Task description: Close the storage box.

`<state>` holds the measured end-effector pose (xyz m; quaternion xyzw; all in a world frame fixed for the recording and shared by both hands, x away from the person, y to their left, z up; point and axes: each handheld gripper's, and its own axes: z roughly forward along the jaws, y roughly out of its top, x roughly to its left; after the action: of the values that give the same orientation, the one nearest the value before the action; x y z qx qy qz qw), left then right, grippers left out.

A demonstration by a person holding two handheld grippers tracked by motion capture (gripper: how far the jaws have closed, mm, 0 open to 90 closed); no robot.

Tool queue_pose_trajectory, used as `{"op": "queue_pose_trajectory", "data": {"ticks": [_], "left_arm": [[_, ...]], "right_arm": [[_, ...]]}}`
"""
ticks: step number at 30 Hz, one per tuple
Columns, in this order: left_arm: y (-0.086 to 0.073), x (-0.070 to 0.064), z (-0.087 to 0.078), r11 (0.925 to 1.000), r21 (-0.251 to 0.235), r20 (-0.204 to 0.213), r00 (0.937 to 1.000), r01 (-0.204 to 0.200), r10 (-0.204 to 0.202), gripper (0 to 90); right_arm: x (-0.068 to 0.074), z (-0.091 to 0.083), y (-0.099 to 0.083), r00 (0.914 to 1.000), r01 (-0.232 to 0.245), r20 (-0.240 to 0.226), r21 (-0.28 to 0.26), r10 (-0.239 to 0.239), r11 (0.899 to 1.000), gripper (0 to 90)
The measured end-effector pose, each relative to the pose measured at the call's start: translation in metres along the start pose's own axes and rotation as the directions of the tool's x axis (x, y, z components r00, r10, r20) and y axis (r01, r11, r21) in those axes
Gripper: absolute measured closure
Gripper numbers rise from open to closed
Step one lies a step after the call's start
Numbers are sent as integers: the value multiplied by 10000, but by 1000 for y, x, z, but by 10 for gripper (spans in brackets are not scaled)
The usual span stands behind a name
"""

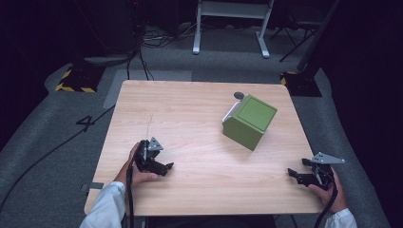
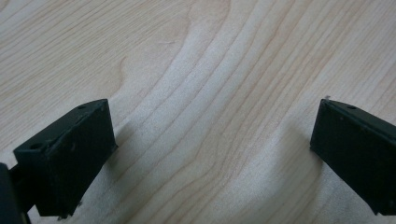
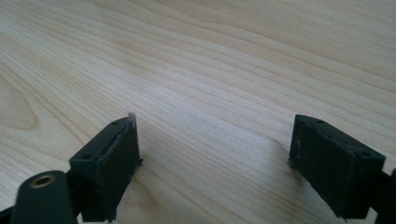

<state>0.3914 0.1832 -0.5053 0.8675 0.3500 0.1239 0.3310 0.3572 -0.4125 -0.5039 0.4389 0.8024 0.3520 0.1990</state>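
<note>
A green box [image 1: 249, 121] with a white side panel stands tilted on the right half of the wooden table [image 1: 190, 109]. My left gripper [image 1: 166, 167] rests low on the table near the front left, held by a hand in a white sleeve, well away from the box. Its jaws stand wide apart over bare wood in the left gripper view, open [image 2: 212, 158] and empty. My right gripper [image 1: 293, 174] sits near the front right corner, in front of the box. The right gripper view shows it open [image 3: 212, 163] with only wood grain between its jaws.
A small dark round disc [image 1: 238, 95] lies on the table just behind the box. Cables run over the grey floor at the left, and a white frame's legs [image 1: 196, 47] stand beyond the table's far edge. Black-and-yellow marked stands [image 1: 76, 80] flank the far corners.
</note>
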Motion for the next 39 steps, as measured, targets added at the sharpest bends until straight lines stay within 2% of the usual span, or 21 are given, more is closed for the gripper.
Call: {"op": "queue_pose_trajectory", "data": {"ticks": [9, 23, 24, 25, 26, 27, 28, 29, 30, 31, 34, 36, 39], "left_arm": [[11, -1, 10, 10000, -34, 56, 10000, -54, 54, 4], [18, -4, 15, 9978, 11, 546, 9963, -669, 667, 2], [20, -4, 16, 9974, -63, 709, 9948, -724, 727, 19], [26, -2, 15, 9967, -176, 797, 9936, -787, 798, 196], [26, -2, 15, 9967, -176, 797, 9936, -787, 798, 285], [30, 0, 15, 9972, -258, 951, 9928, -704, 725, 285], [38, 2, 17, 9982, -438, 918, 9948, -410, 448, 229], [38, 2, 17, 9982, -438, 918, 9948, -410, 448, 227], [46, 3, 18, 9973, -557, 838, 9951, -484, 530, 284], [46, 3, 18, 9973, -557, 838, 9951, -484, 530, 335], [61, 1, 24, 9988, -332, 70, 9993, -363, 366, 361], [78, -2, 29, 9971, -546, 144, 9984, -533, 541, 430], [91, -5, 32, 9943, -834, 139, 9976, -667, 681, 421]], "right_arm": [[0, 1, 1, 10000, -15, -13, 15, 15, 10000, 157], [0, 1, 1, 10000, -12, -13, 13, 12, 10000, 157], [0, 1, 1, 10000, -14, -17, 15, 14, 10000, 157], [0, 1, 1, 10000, -17, -15, 15, 17, 10000, 157], [0, 1, 1, 10000, -17, -15, 15, 17, 10000, 157], [0, 1, 1, 10000, -15, -16, 15, 15, 10000, 157], [0, 1, 1, 10000, -17, -15, 15, 17, 10000, 157], [0, 1, 1, 10000, -16, -17, 15, 16, 10000, 157], [0, 1, 1, 10000, -16, -16, 14, 16, 10000, 157], [0, 1, 1, 10000, -16, -16, 14, 16, 10000, 157], [0, 1, 1, 10000, -17, -20, 14, 17, 10000, 157], [0, 1, 1, 10000, -14, -26, 15, 14, 10000, 157], [0, 1, 1, 10000, -7, -24, 13, 7, 10000, 157]]}}
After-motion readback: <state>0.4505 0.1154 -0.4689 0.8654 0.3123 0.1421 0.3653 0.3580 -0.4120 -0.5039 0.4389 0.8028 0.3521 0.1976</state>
